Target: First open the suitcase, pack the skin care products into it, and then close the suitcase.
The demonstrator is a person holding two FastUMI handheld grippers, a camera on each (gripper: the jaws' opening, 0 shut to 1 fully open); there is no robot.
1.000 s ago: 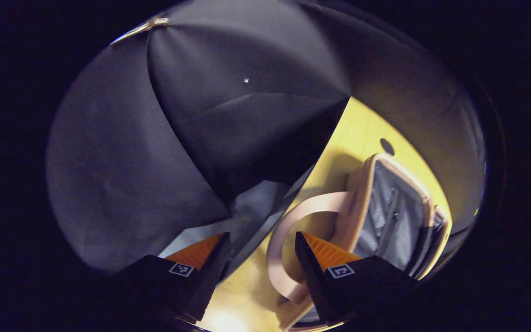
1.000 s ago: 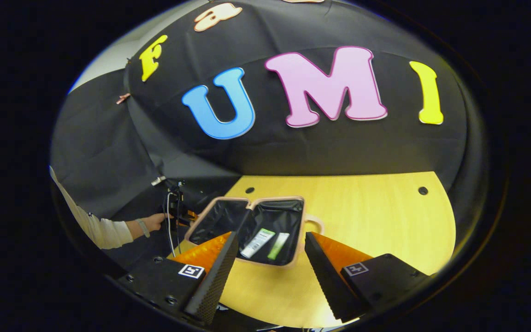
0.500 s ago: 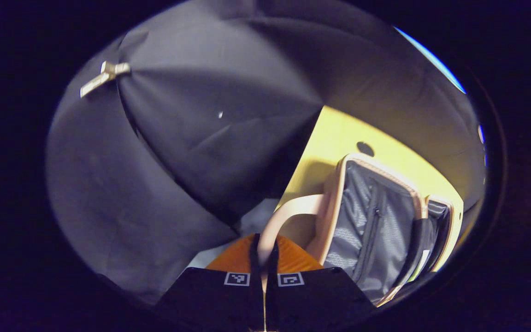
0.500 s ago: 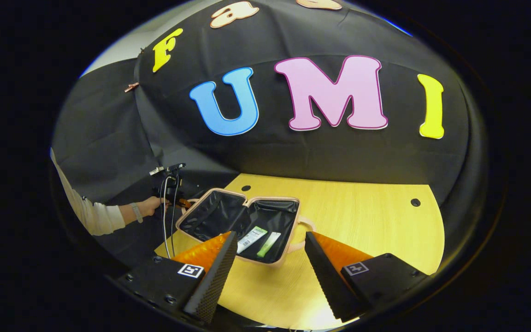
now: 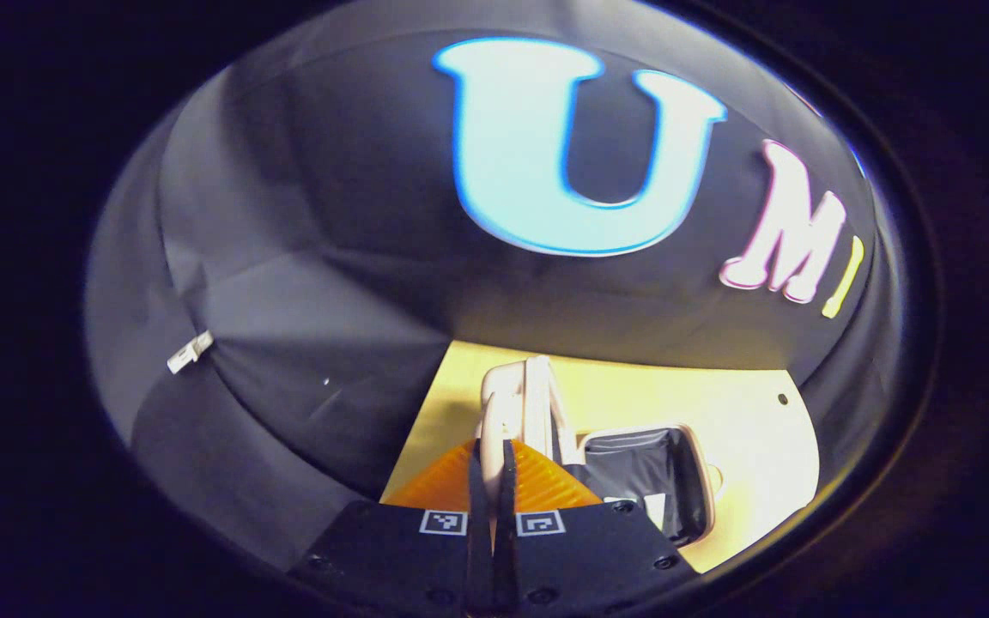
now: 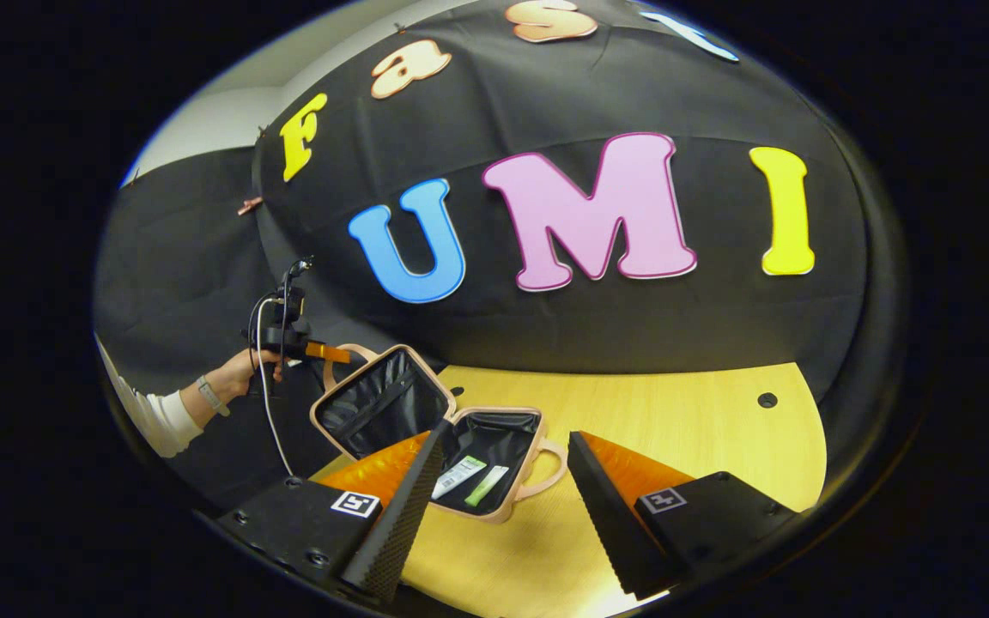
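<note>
The left gripper (image 5: 492, 463) is clenched on the handle (image 5: 503, 403) of the lid (image 6: 379, 403), held half-raised. The right gripper (image 6: 503, 489) hangs released. The suitcase (image 6: 486, 468), holding two tubes (image 6: 470, 481), sits near the table's (image 6: 675, 429) left edge.

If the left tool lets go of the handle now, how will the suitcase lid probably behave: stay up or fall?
The lid is raised at a slant, held by the left tool on its handle, so it would probably drop open or shut. Its rim looks stiff, so it should swing as one piece. The suitcase seems light and might shift.
</note>
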